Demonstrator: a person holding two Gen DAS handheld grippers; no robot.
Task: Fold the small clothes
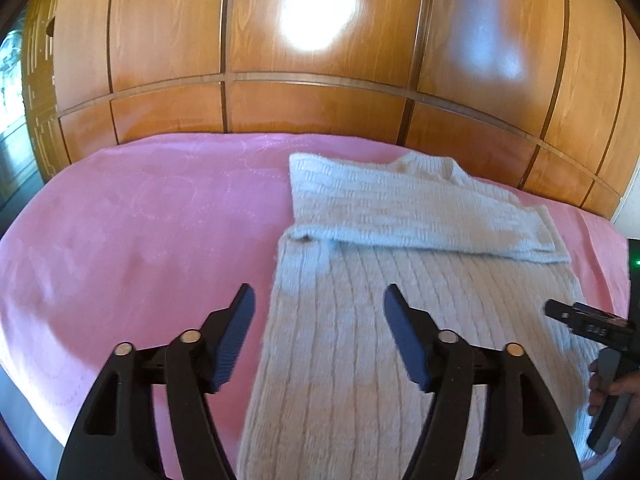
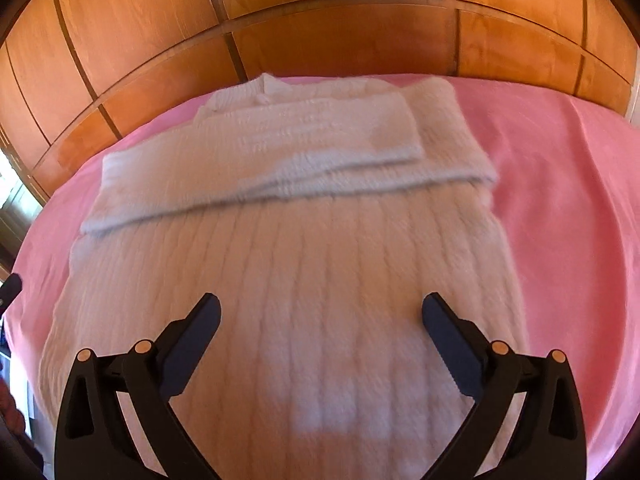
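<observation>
A white knitted sweater lies flat on the pink bedspread, its sleeves folded across the chest at the far end. My left gripper hovers open over the sweater's left edge, with nothing between its fingers. My right gripper hangs open above the lower body of the sweater, also holding nothing. In the left wrist view the right gripper's body and a hand show at the right edge.
A glossy wooden panelled wardrobe rises just behind the bed's far edge. Pink bedspread stretches to the left of the sweater in the left wrist view and to its right in the right wrist view.
</observation>
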